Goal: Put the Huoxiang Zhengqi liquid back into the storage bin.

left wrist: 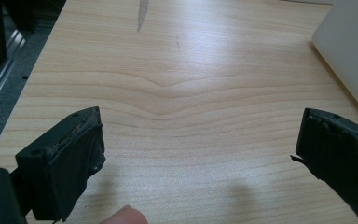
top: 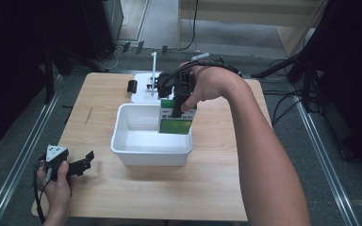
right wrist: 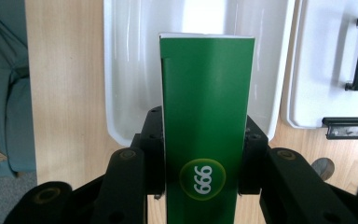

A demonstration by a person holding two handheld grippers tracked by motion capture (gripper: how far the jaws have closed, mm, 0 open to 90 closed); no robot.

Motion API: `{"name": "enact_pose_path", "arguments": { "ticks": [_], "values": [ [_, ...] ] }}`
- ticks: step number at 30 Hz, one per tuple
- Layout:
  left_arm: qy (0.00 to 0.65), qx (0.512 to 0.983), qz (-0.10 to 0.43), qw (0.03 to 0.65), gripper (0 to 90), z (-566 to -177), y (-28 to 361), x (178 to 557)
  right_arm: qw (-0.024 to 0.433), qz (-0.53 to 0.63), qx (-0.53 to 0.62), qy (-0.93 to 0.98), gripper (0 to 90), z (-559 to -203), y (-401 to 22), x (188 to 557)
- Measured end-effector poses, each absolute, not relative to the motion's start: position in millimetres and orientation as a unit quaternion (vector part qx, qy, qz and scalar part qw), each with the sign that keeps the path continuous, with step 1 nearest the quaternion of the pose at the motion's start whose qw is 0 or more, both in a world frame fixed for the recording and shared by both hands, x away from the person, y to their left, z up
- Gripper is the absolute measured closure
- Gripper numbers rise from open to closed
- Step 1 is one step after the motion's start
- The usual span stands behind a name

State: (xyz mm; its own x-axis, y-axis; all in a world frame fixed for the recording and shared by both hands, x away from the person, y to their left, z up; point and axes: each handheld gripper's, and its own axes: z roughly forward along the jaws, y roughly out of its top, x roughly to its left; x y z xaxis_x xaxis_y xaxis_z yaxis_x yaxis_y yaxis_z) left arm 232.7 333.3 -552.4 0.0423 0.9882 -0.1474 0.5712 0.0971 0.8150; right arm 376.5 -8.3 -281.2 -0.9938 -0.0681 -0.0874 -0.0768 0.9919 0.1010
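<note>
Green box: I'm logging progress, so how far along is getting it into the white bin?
Done: the right gripper is shut on the green box. In hand: the box hangs over the white bin. Left: lowering and releasing. The left gripper rests open on the table.

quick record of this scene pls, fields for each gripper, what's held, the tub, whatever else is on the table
left gripper: open, holding nothing, at the table's near left corner, jaws wide over bare wood
right gripper: shut on the green box, reaching over the tub's far right side
green box: upright between the jaws, partly inside the tub; whether it touches the bottom cannot be told
tub: white, open, mid table, nothing else seen inside
lid: white, black handle and latch, on the table just beyond the tub
table: light wood
</note>
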Motion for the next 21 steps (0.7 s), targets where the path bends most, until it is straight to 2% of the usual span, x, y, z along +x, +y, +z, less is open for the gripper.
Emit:
{"name": "enact_pose_path", "arguments": {
  "ticks": [21],
  "values": [
    [0.636,0.613,0.274,0.381,1.8,-552.4,333.2,232.7,0.046,0.027,-0.055,0.997,63.3,-311.3,-1.5,381.1]
  ]
}}
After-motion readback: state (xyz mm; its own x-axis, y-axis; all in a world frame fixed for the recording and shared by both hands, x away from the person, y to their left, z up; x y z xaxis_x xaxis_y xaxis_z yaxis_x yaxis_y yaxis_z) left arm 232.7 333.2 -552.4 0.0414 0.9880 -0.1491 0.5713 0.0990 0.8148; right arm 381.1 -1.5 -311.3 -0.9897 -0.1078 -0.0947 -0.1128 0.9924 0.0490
